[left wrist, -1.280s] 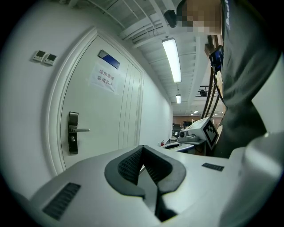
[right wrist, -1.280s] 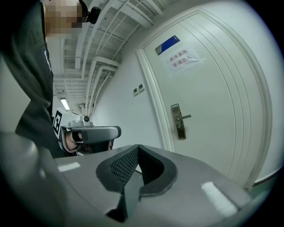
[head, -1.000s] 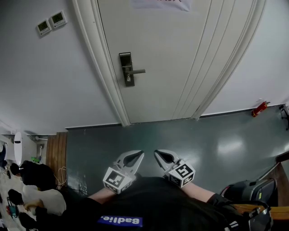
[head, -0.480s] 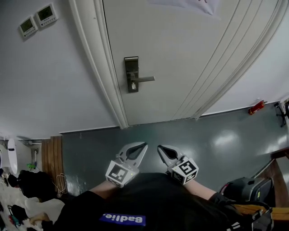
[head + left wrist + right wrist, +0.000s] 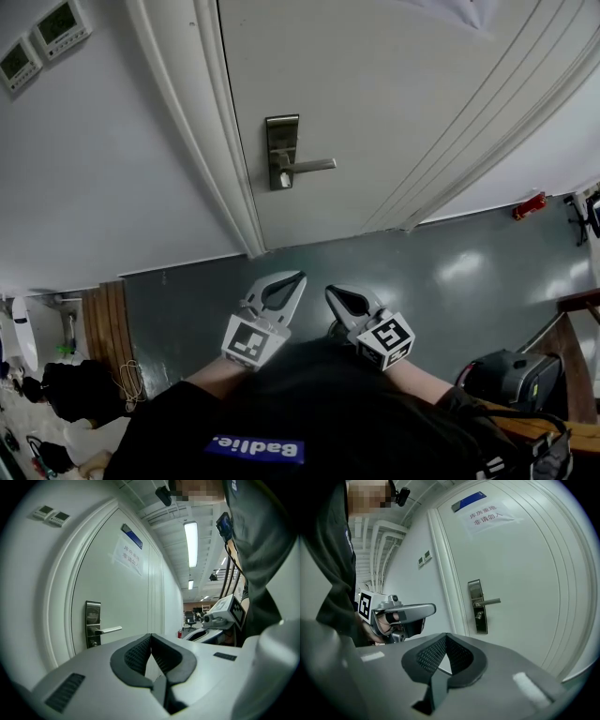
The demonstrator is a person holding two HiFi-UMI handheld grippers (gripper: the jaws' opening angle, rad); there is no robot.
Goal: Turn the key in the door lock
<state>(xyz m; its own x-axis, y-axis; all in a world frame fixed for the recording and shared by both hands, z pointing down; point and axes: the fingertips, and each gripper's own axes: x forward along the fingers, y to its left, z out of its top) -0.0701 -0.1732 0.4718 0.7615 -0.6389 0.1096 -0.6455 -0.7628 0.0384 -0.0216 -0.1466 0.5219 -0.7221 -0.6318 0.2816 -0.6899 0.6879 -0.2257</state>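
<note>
A pale wall (image 5: 112, 169) carrying two small control panels (image 5: 61, 23) gave way to a white door frame (image 5: 220, 159) and a closed door (image 5: 394, 103). Bare grey-green floor (image 5: 450, 272) lay open between the door and me. The lock plate (image 5: 283, 150) stood upright near the door's left edge. Its lever (image 5: 314, 166) lay level, pointing right toward the door's middle. What appeared to be the key (image 5: 478, 616) sat in the plate just under the lever, too small to tell which way it pointed. A red object (image 5: 530, 205) lay by the wall at far right. My left gripper (image 5: 298, 278) and right gripper (image 5: 332, 293) hung side by side, well apart from the door, each with its jaws pressed together on nothing.
</note>
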